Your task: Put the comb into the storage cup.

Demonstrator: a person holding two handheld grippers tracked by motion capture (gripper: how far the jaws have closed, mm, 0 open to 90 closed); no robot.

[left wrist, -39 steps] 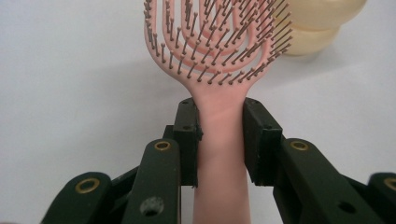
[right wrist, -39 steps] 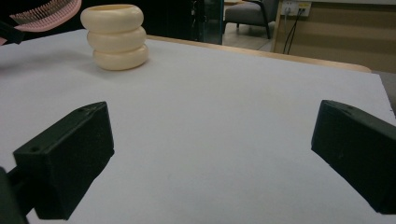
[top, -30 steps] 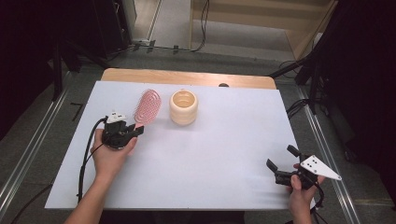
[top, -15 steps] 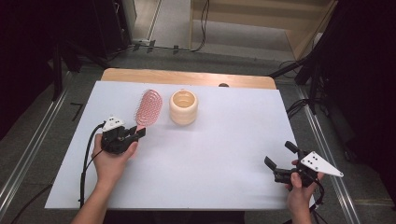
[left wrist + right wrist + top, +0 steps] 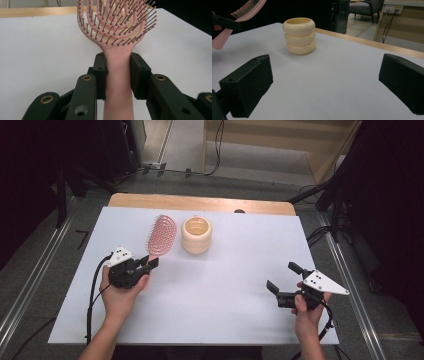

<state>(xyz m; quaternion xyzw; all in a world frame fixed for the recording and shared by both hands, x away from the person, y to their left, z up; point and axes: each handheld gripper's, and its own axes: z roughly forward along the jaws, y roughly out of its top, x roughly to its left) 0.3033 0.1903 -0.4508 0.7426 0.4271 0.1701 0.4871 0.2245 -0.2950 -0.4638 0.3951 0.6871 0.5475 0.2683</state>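
**Pink hairbrush clamped by its handle, second gripper wide apart**

The left gripper (image 5: 150, 264) holds the pink hairbrush (image 5: 161, 235) by its handle. In the left gripper view the 2 black jaws press on either side of the handle (image 5: 117, 75), just below the point where it widens into the head, and the bristles (image 5: 117, 22) face the camera. In the high view the brush head points away from the person, toward the far edge of the white table (image 5: 230, 285), and lies just beside the cream ribbed cup (image 5: 196, 235), on its left, without touching it.

The cup stands upright on the table's far half, its opening up; in the right gripper view it shows as 3 stacked rings (image 5: 299, 35), with the brush head (image 5: 249, 8) raised off the table to its left.

The right gripper (image 5: 282, 285) sits near the table's right edge, well apart from brush and cup, and points left toward them. Its 2 jaws stand wide apart with nothing between them; bare white table shows in the gap.

A wooden strip (image 5: 200, 203) runs along the table's far edge.
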